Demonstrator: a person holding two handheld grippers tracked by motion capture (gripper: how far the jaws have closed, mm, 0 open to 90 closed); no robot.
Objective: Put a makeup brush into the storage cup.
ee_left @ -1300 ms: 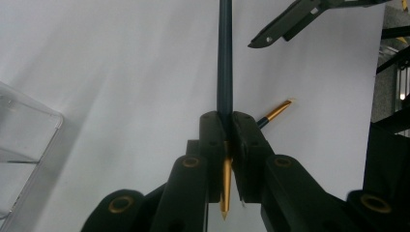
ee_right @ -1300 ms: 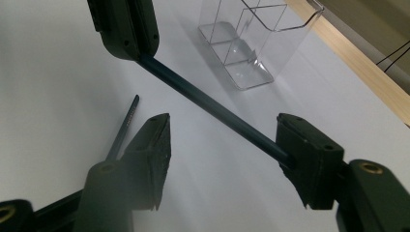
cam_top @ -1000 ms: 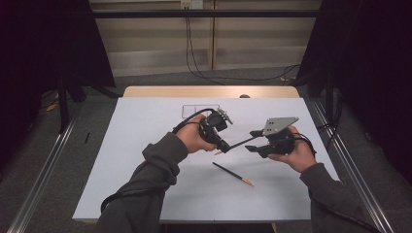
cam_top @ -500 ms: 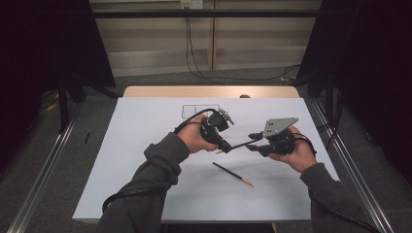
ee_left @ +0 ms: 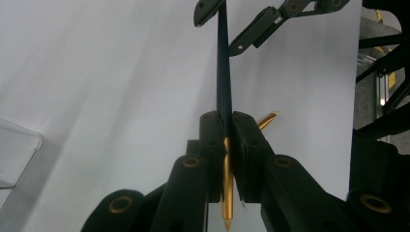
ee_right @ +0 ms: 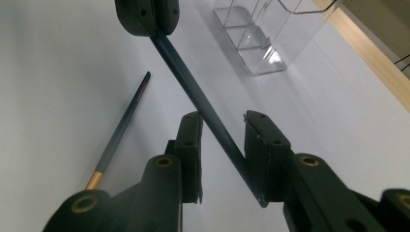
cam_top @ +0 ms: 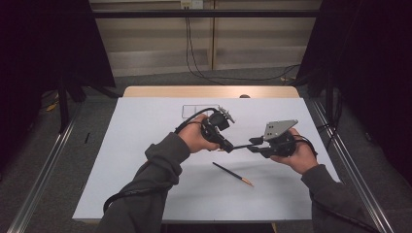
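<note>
Above the table my left gripper (cam_top: 227, 147) is shut on a dark blue pencil (cam_top: 240, 145) near its gold end. In the left gripper view the pads (ee_left: 212, 128) pinch the pencil (ee_left: 223, 72), whose gold tip points back toward the camera. The pencil's far end reaches between the jaws of my right gripper (cam_top: 253, 144). In the right gripper view the pencil (ee_right: 193, 87) crosses the gap of the right gripper (ee_right: 225, 121) and leans on one pad (ee_right: 258, 145), clear of the other. Those jaws have just been closing. A second matching pencil (cam_top: 232, 174) lies on the white sheet below.
A clear plastic compartment box (cam_top: 194, 110) sits on the white sheet (cam_top: 145, 184) toward the table's far edge, seen up close as the box (ee_right: 261, 43). The wooden table edge (cam_top: 209, 91) runs behind it. Metal rails flank the table on both sides.
Both hands have kept their places. The right gripper's jaws look slightly narrower around the pencil's end.
</note>
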